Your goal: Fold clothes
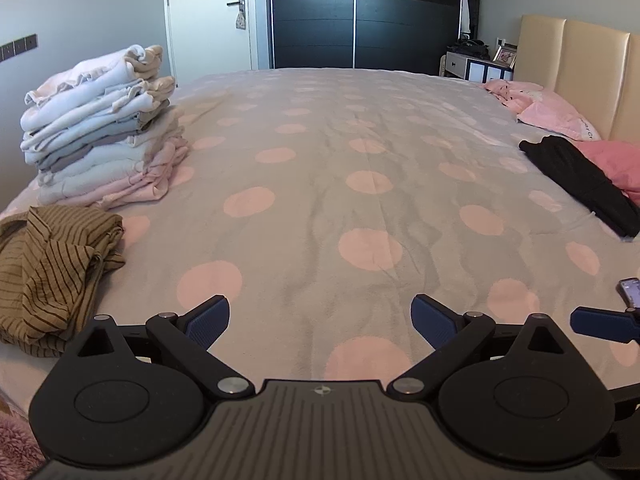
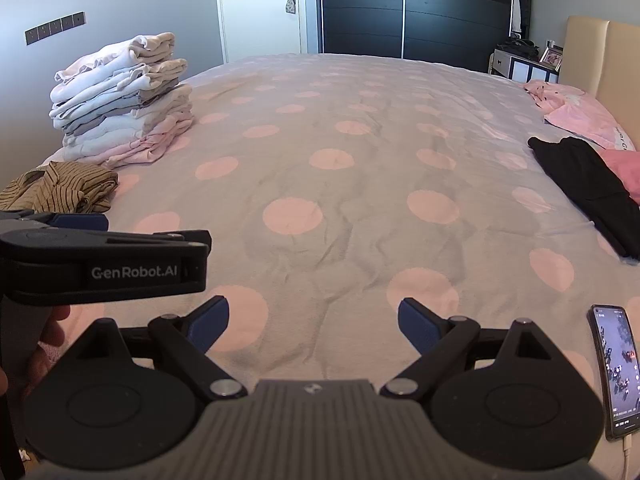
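Left tool point(image 1: 320, 320): your jaws stand wide apart with nothing between them, hovering over the bare bed point(image 1: 360, 208).
Right tool point(image 2: 312, 322): yours is spread wide too and holds nothing; the bed cover lies under it, untouched.
Striped shirt point(image 1: 52, 264): it lies crumpled at the left edge of the bed, just in front of the stack, and looks like the nearest thing not yet folded.
Folded stack point(image 1: 104, 128): pale clothes piled neatly at the far left; leave it alone.
Black garment point(image 1: 580, 184): it lies spread on the right side, beside the pink pillows point(image 1: 552, 112), well apart from both tools.
Phone point(image 2: 616, 372): it sits lit at the right edge, near your right tool; keep cloth and jaws off it and its cable.
Step in hand: likely picking the next piece.
How to do it well: take the shirt with the left tool at a collar or shoulder seam, not a bunched fold, drag it to the open middle, then pinch the opposite corner with the right and pull it flat before any fold.
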